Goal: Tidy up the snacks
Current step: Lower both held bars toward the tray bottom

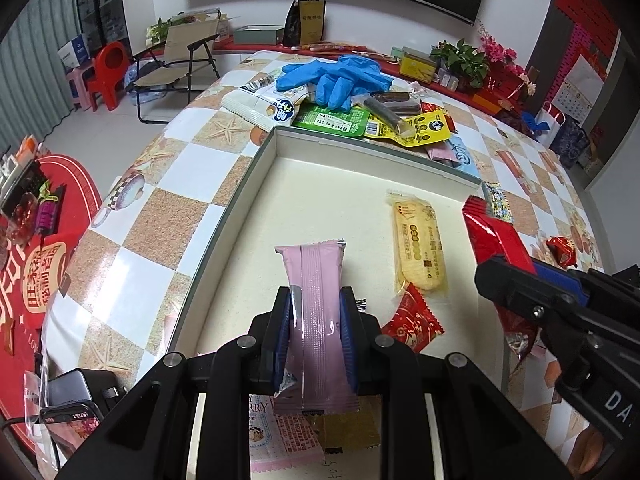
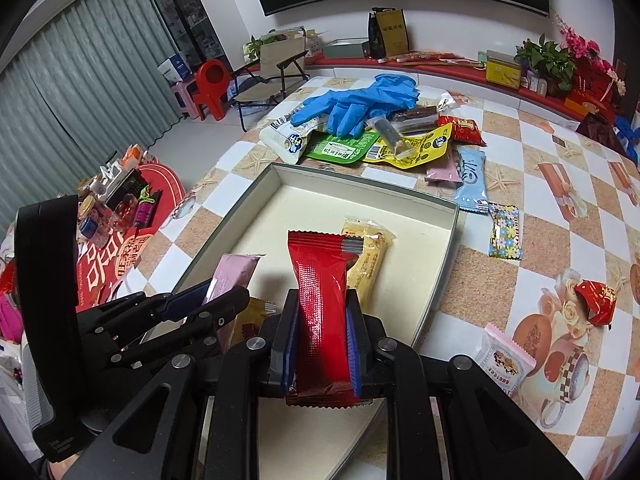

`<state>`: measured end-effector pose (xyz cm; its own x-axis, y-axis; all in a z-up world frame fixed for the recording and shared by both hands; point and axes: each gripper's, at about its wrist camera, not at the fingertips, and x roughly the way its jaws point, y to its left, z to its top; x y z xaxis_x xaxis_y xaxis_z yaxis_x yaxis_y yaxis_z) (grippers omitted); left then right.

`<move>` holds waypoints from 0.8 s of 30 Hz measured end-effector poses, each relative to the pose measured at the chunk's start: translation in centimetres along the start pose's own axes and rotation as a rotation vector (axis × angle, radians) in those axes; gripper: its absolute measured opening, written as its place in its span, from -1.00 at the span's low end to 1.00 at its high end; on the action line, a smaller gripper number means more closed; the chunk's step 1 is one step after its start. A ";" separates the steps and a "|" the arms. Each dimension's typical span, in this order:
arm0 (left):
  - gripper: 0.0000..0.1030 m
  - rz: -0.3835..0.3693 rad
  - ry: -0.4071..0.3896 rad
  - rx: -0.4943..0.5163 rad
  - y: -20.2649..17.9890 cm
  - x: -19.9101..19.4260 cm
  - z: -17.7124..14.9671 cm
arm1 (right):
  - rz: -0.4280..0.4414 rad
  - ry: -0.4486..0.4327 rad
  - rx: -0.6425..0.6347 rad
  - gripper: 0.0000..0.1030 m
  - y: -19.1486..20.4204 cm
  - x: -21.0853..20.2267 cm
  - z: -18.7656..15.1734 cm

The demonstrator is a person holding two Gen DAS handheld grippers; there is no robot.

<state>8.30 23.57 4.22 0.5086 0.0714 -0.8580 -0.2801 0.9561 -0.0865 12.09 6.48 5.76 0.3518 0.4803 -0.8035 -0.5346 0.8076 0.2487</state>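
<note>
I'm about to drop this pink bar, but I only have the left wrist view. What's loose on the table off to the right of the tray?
Observer: A pink-edged white packet lies beside the tray's right wall.
Operator: What is the right tongs' red packet over?
Observer: The right tongs hold the red packet above the tray, its tip overlapping the yellow packet.
Operator: Anything else out there?
Observer: A floral-print candy past the far right corner.

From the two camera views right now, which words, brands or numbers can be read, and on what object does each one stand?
"RRY": letters on the pink-and-white snack packet, the rest hidden behind the left gripper.
"DA": on the right gripper body, cut off.
Pile packets, tray's yellow packet: print too small.
</note>
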 end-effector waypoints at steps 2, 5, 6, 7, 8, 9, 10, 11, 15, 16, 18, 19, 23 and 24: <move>-0.52 0.001 -0.001 0.001 0.0 0.0 0.0 | 0.001 0.000 0.000 -0.58 0.0 0.0 0.0; -0.52 0.001 0.000 0.000 0.1 0.0 0.0 | -0.001 0.005 -0.001 -0.58 0.1 0.2 0.0; -0.52 0.001 0.001 0.000 0.1 0.1 0.0 | -0.001 0.007 -0.002 -0.58 0.1 0.3 0.0; -0.52 0.001 0.002 -0.001 0.1 0.1 0.0 | -0.002 0.008 -0.003 -0.58 0.1 0.3 -0.1; -0.52 0.001 0.003 -0.002 0.1 0.1 -0.1 | -0.002 0.009 -0.003 -0.58 0.2 0.4 0.0; -0.52 0.000 0.005 -0.004 0.2 0.2 -0.1 | -0.002 0.008 -0.003 -0.58 0.2 0.4 0.0; -0.52 0.000 0.006 -0.005 0.2 0.2 -0.1 | -0.002 0.008 -0.003 -0.58 0.2 0.4 0.0; -0.52 -0.001 0.006 -0.006 0.3 0.2 -0.1 | -0.002 0.009 -0.003 -0.58 0.2 0.4 0.0; -0.52 -0.001 0.007 -0.006 0.3 0.2 -0.1 | -0.002 0.013 -0.005 -0.58 0.3 0.7 0.0; -0.52 -0.001 0.006 -0.006 0.3 0.2 -0.1 | -0.003 0.013 -0.005 -0.58 0.3 0.8 0.0; -0.52 -0.002 0.007 -0.006 0.3 0.3 -0.1 | -0.003 0.014 -0.005 -0.58 0.3 0.8 0.0; -0.52 -0.001 0.007 -0.006 0.3 0.2 -0.1 | -0.003 0.015 -0.006 -0.58 0.4 0.9 0.0; -0.52 0.000 0.008 -0.005 0.4 0.3 -0.1 | -0.003 0.015 -0.005 -0.58 0.3 0.8 0.0; -0.52 0.001 0.008 -0.005 0.4 0.4 -0.1 | -0.003 0.015 -0.005 -0.58 0.4 0.9 0.0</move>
<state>8.29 23.93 3.80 0.5017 0.0700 -0.8622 -0.2847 0.9545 -0.0882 12.22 7.19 5.16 0.3420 0.4730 -0.8120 -0.5372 0.8074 0.2440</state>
